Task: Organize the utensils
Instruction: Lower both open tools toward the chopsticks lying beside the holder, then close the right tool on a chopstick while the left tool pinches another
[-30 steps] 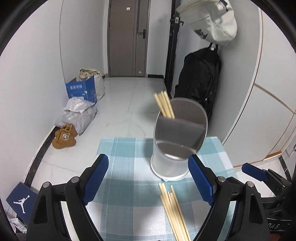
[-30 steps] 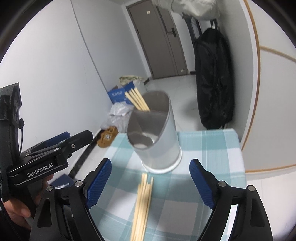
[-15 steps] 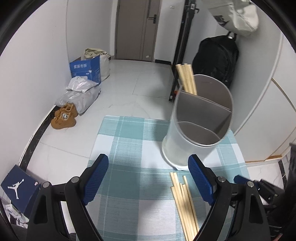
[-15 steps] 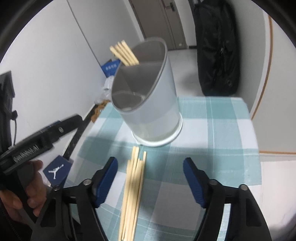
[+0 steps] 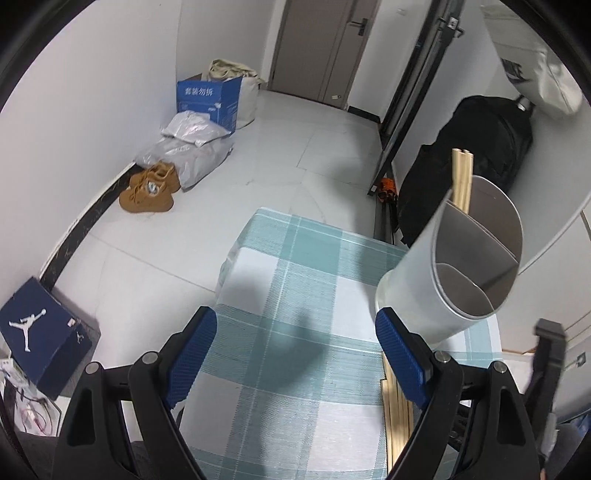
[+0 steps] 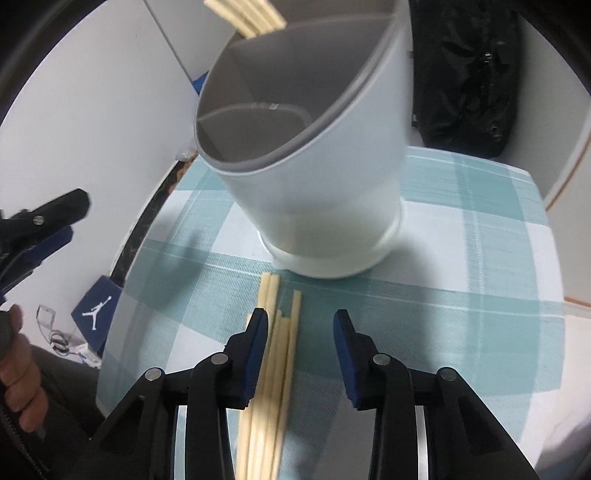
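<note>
A white utensil holder [image 6: 317, 177] with grey divided compartments stands on the teal checked tablecloth [image 6: 461, 266]; several chopsticks [image 6: 243, 14] stick out of its far compartment. It also shows in the left wrist view [image 5: 461, 266] at the right. A bundle of loose wooden chopsticks [image 6: 277, 354] lies on the cloth in front of the holder. My right gripper [image 6: 300, 325] is partly open, low over the bundle's near part, the chopsticks lying beside its left finger. My left gripper [image 5: 295, 339] is wide open and empty over bare cloth, left of the holder; the loose chopsticks [image 5: 397, 424] lie by its right finger.
The small table's left edge [image 5: 229, 266] drops to a white tiled floor. On the floor are a blue shoebox [image 5: 40, 332], brown shoes [image 5: 149, 188], bags and a blue carton [image 5: 208, 98]. A black backpack [image 5: 472, 155] hangs behind the holder.
My right gripper has dropped toward the loose chopsticks and narrowed its jaws. My left gripper has swung left and back, so the holder slid to the right of its view.
</note>
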Available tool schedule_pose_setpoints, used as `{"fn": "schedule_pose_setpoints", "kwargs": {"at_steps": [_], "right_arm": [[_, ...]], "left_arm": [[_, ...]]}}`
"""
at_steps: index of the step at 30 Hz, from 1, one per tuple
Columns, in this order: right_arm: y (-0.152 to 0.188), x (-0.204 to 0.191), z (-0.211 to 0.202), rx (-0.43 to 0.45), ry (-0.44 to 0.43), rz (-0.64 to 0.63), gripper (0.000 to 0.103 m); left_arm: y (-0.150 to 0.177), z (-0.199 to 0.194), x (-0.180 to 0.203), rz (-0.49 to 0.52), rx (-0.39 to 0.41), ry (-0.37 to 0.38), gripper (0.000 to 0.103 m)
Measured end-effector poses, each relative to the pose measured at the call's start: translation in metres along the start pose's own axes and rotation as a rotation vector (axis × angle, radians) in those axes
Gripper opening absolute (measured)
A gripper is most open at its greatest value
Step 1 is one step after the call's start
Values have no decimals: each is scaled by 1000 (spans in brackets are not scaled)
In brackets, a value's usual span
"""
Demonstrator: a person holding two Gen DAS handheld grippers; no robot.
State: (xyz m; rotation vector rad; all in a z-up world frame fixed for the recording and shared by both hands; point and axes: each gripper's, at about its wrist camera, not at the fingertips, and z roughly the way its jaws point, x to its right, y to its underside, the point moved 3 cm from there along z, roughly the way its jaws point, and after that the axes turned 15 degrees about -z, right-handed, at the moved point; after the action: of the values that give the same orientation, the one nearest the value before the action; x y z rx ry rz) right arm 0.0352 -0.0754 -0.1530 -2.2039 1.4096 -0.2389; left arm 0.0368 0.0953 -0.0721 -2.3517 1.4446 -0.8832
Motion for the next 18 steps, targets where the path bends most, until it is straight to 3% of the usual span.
{"fn": "schedule_pose_setpoints", "kwargs": {"at_steps": [2, 10, 15, 18], "right_arm": [[-2, -3, 10, -26, 7, -9, 27], [-3, -7, 21, -44, 83, -41, 22], [0, -11, 21, -43, 138, -71, 5], [-1, -6, 20, -36, 130, -61, 4]], "left_arm": [[-1, 1, -3, -13, -8, -5, 85], [-1, 8, -7, -14, -32, -22, 85], [-2, 14, -8, 1, -32, -48, 85], [-2, 17, -10, 2, -39, -54, 85]]}}
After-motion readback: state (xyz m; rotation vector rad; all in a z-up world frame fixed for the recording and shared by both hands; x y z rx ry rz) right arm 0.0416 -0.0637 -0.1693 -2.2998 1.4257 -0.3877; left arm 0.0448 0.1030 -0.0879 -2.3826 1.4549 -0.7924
